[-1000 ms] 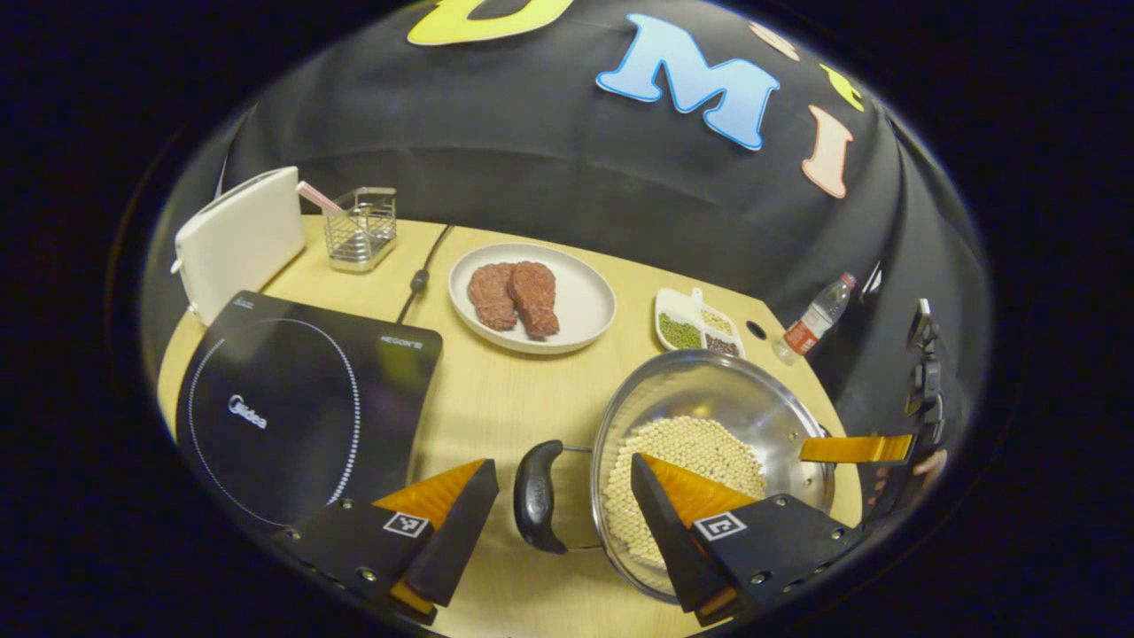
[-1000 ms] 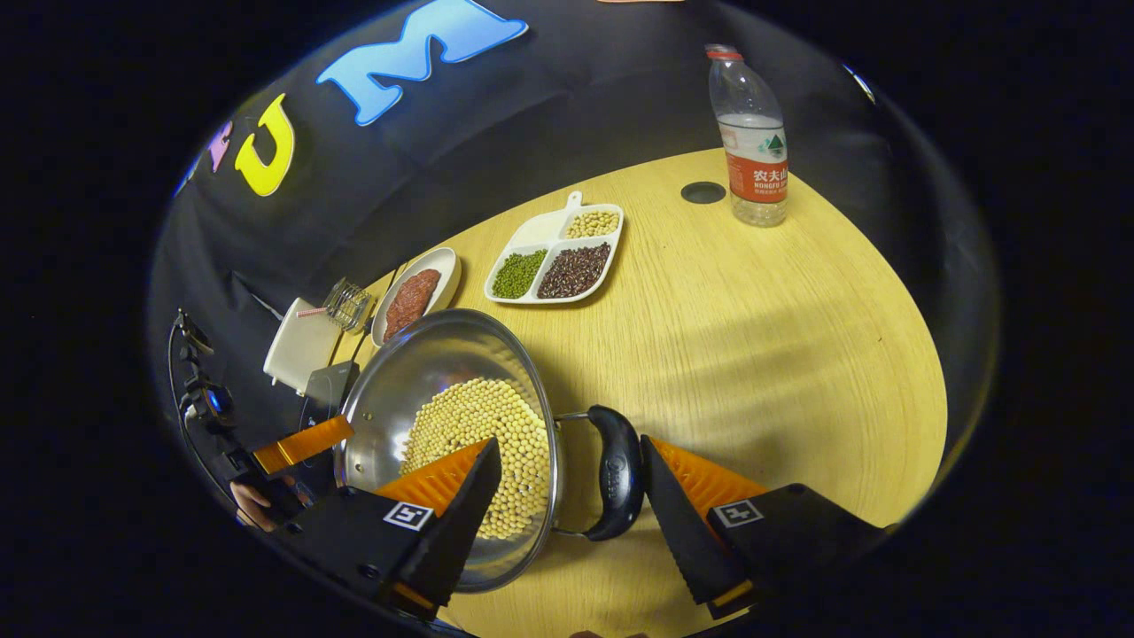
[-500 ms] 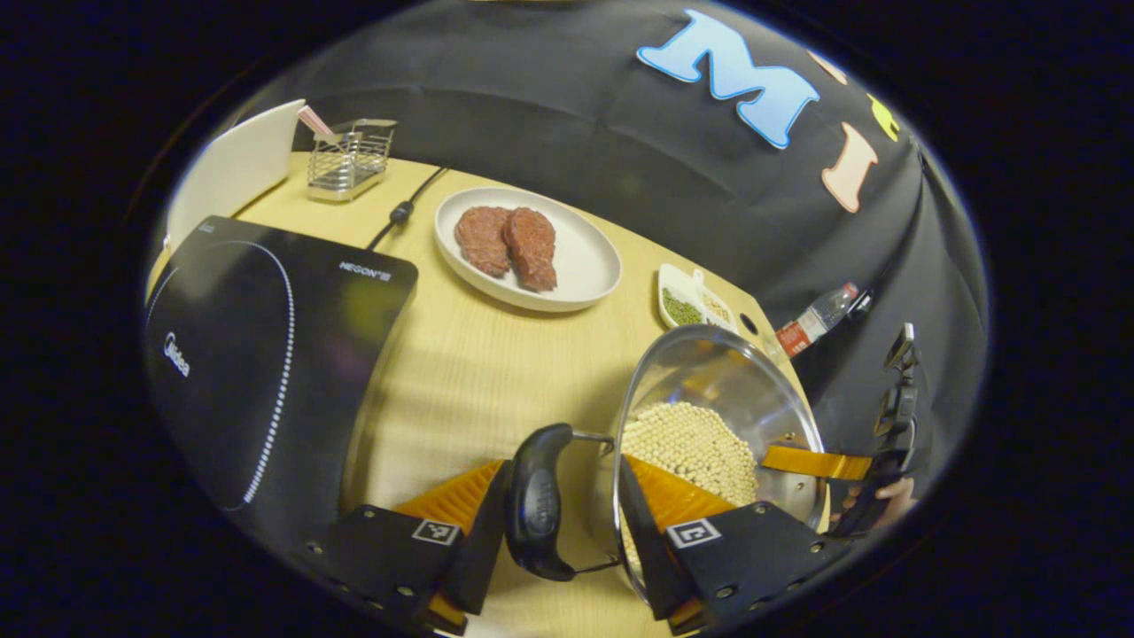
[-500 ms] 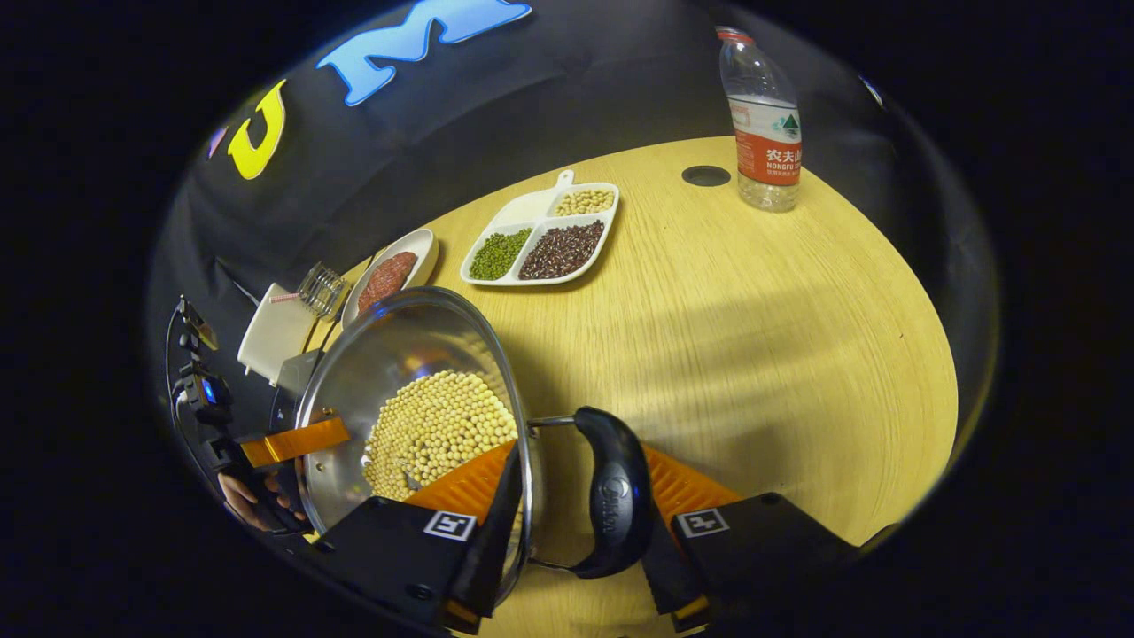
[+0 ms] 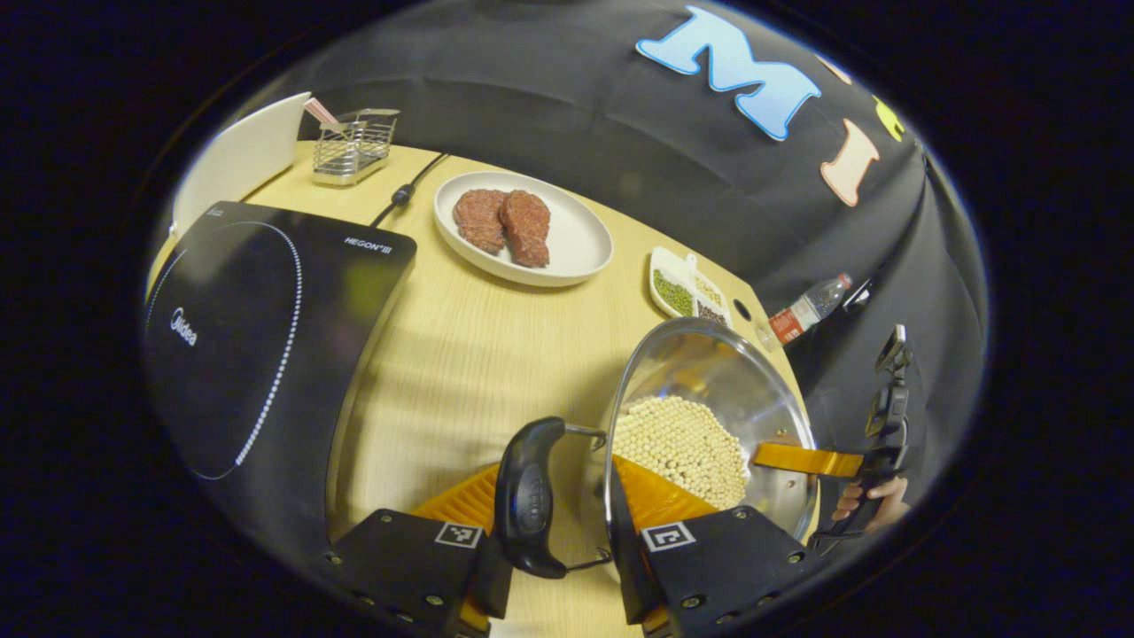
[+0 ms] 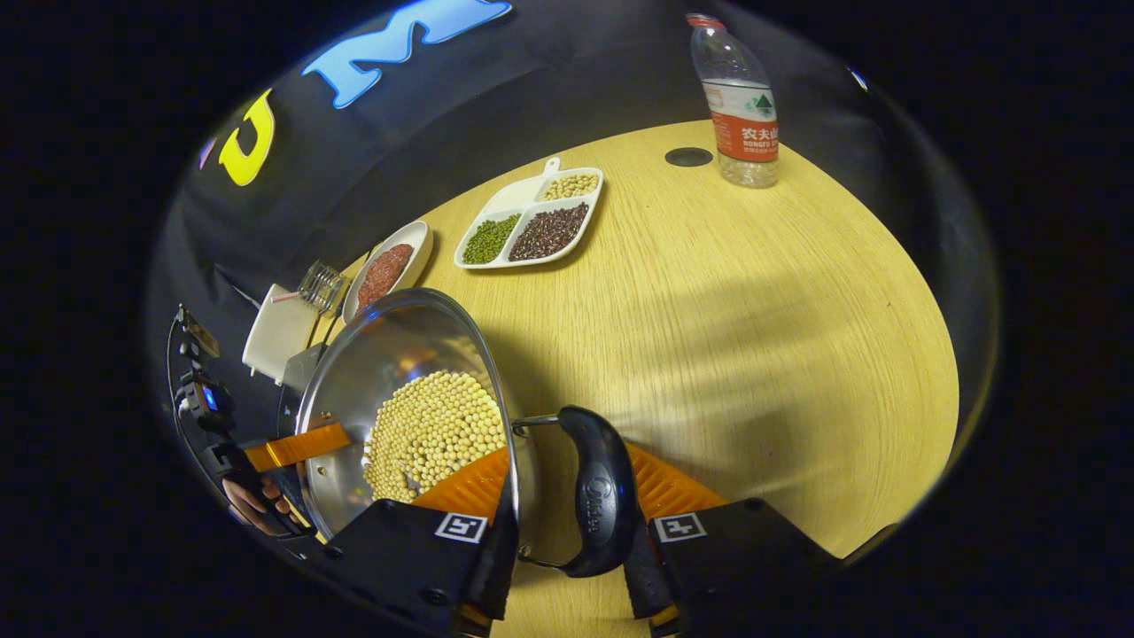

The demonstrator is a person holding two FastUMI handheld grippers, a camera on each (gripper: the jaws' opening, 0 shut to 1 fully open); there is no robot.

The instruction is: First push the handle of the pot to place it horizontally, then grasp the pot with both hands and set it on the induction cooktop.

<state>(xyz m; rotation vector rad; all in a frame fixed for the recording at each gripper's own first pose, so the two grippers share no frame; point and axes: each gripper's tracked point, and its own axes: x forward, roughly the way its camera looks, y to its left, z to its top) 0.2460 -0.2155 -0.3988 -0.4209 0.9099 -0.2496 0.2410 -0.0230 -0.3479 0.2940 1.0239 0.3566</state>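
A steel pot [image 5: 709,372] holding pale beans [image 5: 678,443] stands right of the black induction cooktop [image 5: 257,346] on the wooden table. My left gripper [image 5: 554,532] is shut on the pot's near black handle [image 5: 524,496], one finger outside the handle and the other inside the pot wall. In the right gripper view the pot [image 6: 390,372] sits at lower left. There my right gripper [image 6: 571,545] is shut on the opposite handle [image 6: 595,505] in the same way. Each view shows the other gripper's finger [image 5: 806,459] [image 6: 297,446] at the far rim. I cannot tell whether the pot touches the table.
A white plate [image 5: 580,252] with two meat pieces, a divided dish of beans [image 6: 523,235] and a water bottle [image 6: 740,106] stand behind the pot. A wire basket [image 5: 354,146], a white board [image 5: 239,159] and a power cable [image 5: 403,190] are behind the cooktop.
Both grippers went from open around the handles to shut on them. The left gripper view has shifted, with the cooktop now larger and closer.
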